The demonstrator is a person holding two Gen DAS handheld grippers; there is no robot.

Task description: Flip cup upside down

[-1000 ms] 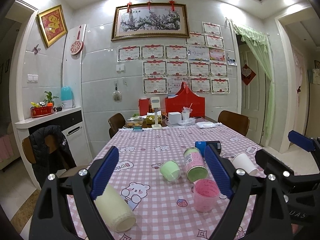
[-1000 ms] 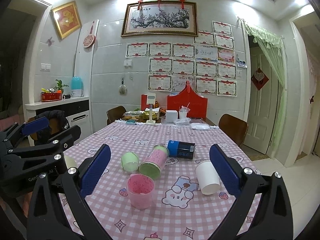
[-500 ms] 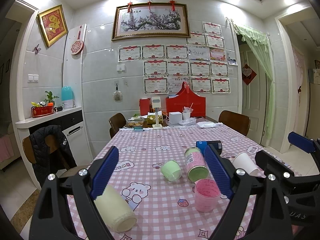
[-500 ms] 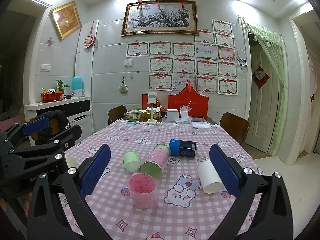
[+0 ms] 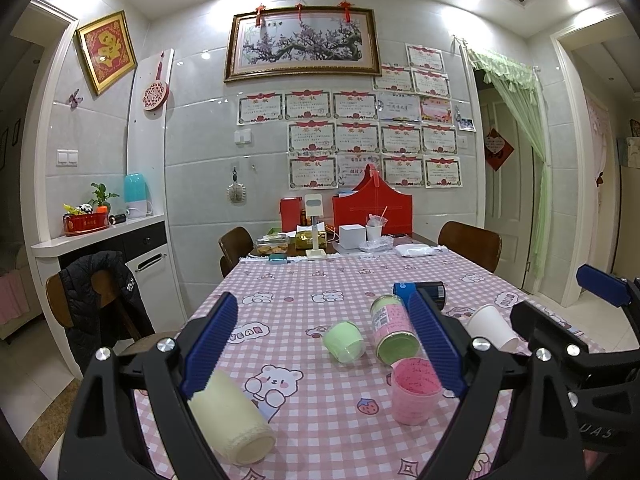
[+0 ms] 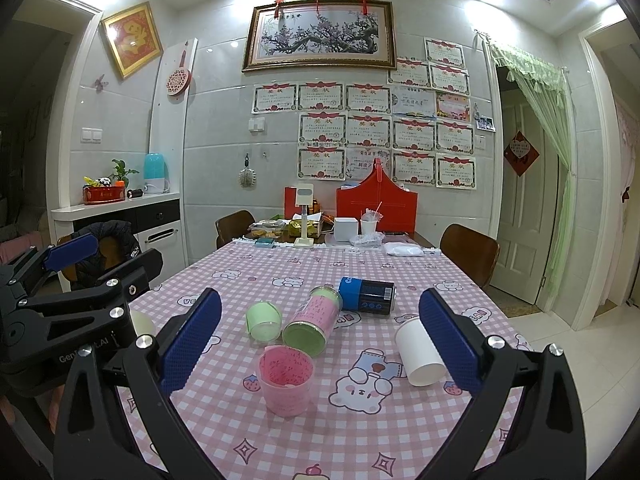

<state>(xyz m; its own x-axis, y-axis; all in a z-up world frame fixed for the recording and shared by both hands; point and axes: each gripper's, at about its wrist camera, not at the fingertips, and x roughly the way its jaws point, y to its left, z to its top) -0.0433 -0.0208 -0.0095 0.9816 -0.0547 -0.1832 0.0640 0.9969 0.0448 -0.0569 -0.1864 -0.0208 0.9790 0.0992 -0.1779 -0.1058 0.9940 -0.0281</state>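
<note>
A pink translucent cup (image 6: 285,382) stands upright on the pink checked tablecloth (image 6: 360,432); it also shows in the left wrist view (image 5: 414,390). A small green cup (image 6: 263,319), a green-and-pink can (image 6: 314,322), a white paper cup (image 6: 420,351) and a cream cup (image 5: 230,420) lie on their sides. My right gripper (image 6: 320,342) is open and empty above the near table, the pink cup between its fingers in the image. My left gripper (image 5: 322,344) is open and empty, the cream cup by its left finger.
A blue can (image 6: 367,295) lies on its side behind the cups. Boxes, a red bag (image 6: 376,204) and clutter stand at the far end of the table. Brown chairs (image 6: 470,254) stand around it. A jacket hangs on a chair (image 5: 100,308) at the left.
Both grippers have barely drifted; the scene has shifted only slightly. Nothing has been taken hold of or moved.
</note>
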